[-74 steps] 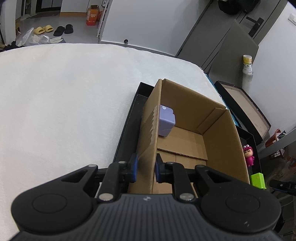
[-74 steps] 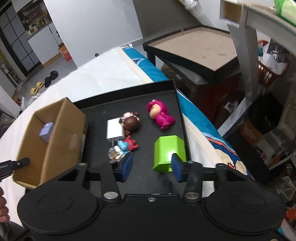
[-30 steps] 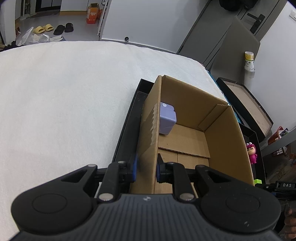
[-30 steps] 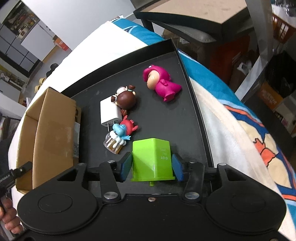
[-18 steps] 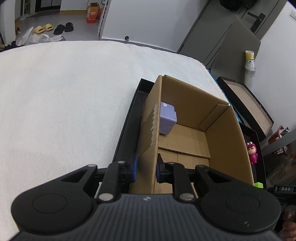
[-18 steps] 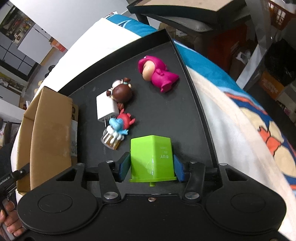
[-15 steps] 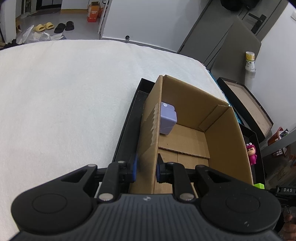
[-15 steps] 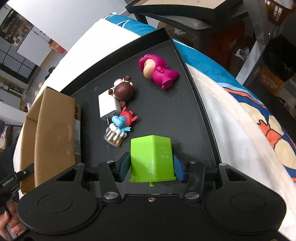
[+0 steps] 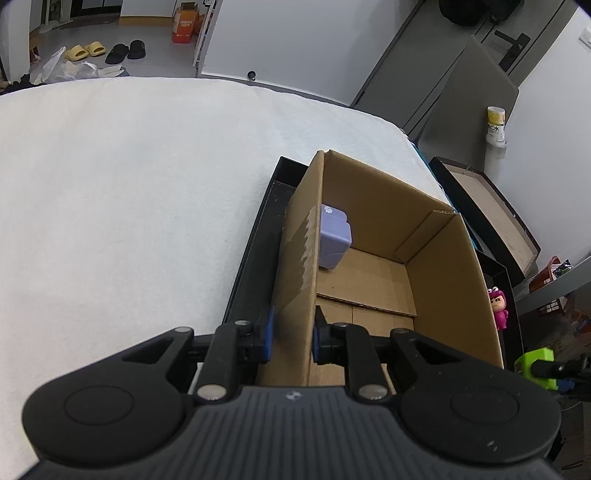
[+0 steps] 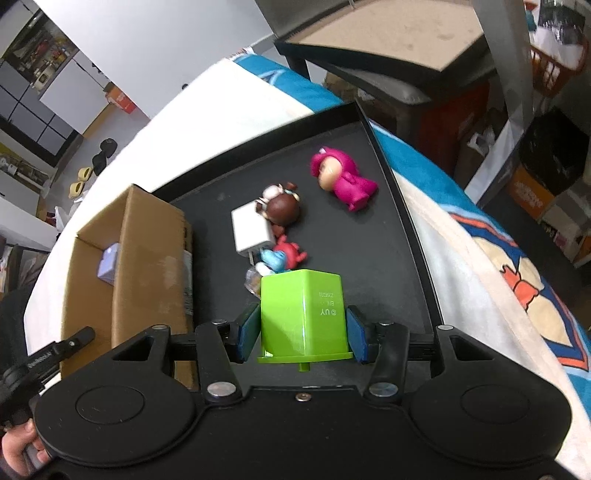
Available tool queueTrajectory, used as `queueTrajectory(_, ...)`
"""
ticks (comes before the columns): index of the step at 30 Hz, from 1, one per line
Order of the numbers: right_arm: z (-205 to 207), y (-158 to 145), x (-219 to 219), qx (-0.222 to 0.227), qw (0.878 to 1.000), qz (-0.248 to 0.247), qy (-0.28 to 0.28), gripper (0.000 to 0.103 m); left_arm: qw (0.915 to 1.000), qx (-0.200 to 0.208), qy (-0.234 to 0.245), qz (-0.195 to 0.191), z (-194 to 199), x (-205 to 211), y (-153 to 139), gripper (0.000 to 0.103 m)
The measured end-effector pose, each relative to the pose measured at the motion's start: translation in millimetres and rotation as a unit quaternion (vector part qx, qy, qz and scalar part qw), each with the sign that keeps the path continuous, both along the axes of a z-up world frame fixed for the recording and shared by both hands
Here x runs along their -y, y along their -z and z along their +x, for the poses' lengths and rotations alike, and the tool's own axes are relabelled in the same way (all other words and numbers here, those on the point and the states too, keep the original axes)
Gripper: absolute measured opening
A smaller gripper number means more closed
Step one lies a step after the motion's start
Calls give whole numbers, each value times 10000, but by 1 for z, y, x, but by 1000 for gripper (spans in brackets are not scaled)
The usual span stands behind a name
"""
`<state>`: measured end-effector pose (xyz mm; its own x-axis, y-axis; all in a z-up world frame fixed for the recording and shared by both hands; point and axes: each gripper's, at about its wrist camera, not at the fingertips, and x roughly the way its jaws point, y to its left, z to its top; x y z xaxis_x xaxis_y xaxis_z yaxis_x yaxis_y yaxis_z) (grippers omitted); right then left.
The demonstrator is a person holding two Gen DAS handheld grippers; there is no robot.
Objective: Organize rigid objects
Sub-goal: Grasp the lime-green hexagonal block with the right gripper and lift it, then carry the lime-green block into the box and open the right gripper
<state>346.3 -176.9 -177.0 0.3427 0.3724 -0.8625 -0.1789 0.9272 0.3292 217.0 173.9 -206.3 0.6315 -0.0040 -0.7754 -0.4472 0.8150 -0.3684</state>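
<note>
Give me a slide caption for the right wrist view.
Right gripper clamps a green cube above the black tray, beside the cardboard box.

Inside the cardboard box, only a lilac block occupies the far left corner; the remaining floor lies open.

Floor: yellow slippers and black slippers lie side by side.
Doorway: orange carton.
Ledge at right: white bottle with yellow label, upright.
Side table: brown-topped black tray.
</note>
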Motion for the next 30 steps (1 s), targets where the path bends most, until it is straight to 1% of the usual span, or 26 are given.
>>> queueTrajectory(5,-3,-21,-10,125,9999,62,-12,49,10000,10,27,28,1,0,0,18)
queueTrajectory(10,-9,-40,-30,316,9993,-24,-195,49,10000,17,48,-17,1,-1,0,18)
queueTrajectory(17,-14,-59,-59,527,9977,-114,-407,49,9999,13,97,-34,-1,-2,0,18)
queueTrajectory(23,-16,-68,-78,639,9962,-165,-564,49,9999,16,99,-77,1,-4,1,19)
queueTrajectory(30,-15,-78,-100,811,9935,-344,-720,49,9999,31,110,-117,0,-5,2,19)
